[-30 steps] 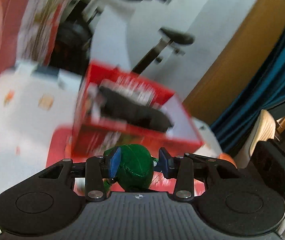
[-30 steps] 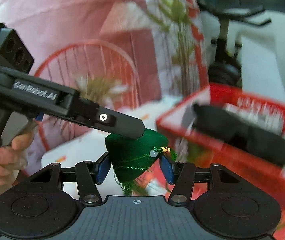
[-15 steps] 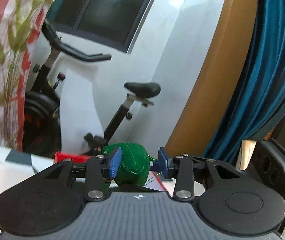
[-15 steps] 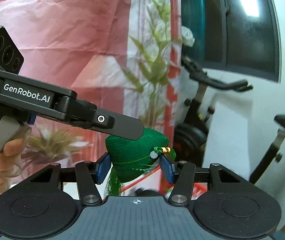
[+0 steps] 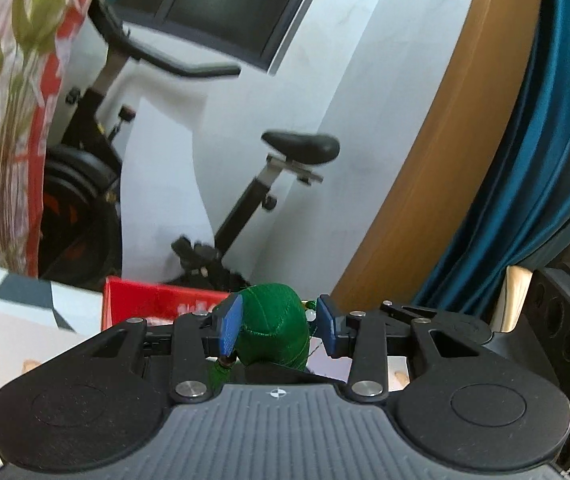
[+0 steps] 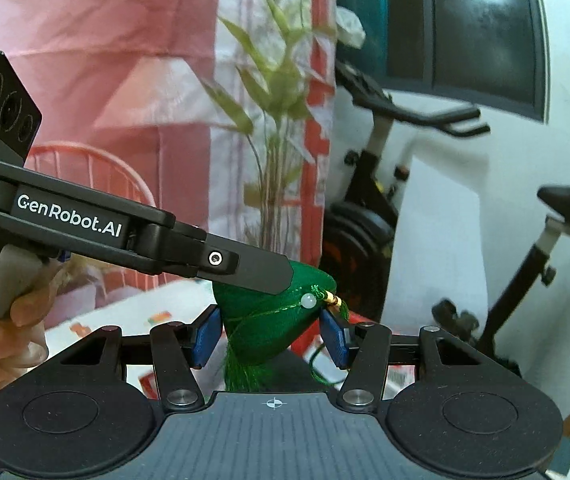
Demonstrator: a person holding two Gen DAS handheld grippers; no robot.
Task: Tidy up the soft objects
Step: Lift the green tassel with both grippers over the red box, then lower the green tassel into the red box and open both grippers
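**Green pouch gripped from two sides**

The green pouch (image 6: 269, 328) hangs in the air above the red box (image 5: 153, 304). I see my left gripper (image 5: 279, 330) clenched on its rounded end, my right gripper (image 6: 271, 340) pinching across the body, white bead (image 6: 308, 300) showing.

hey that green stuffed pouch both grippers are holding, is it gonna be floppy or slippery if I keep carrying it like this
The green pouch looks like soft stuffed fabric, so it will probably squash rather than slip between the right gripper pads. It bulges roundly in the left gripper, so it likely keeps its shape. Its tassel hangs loose and will probably swing or snag.
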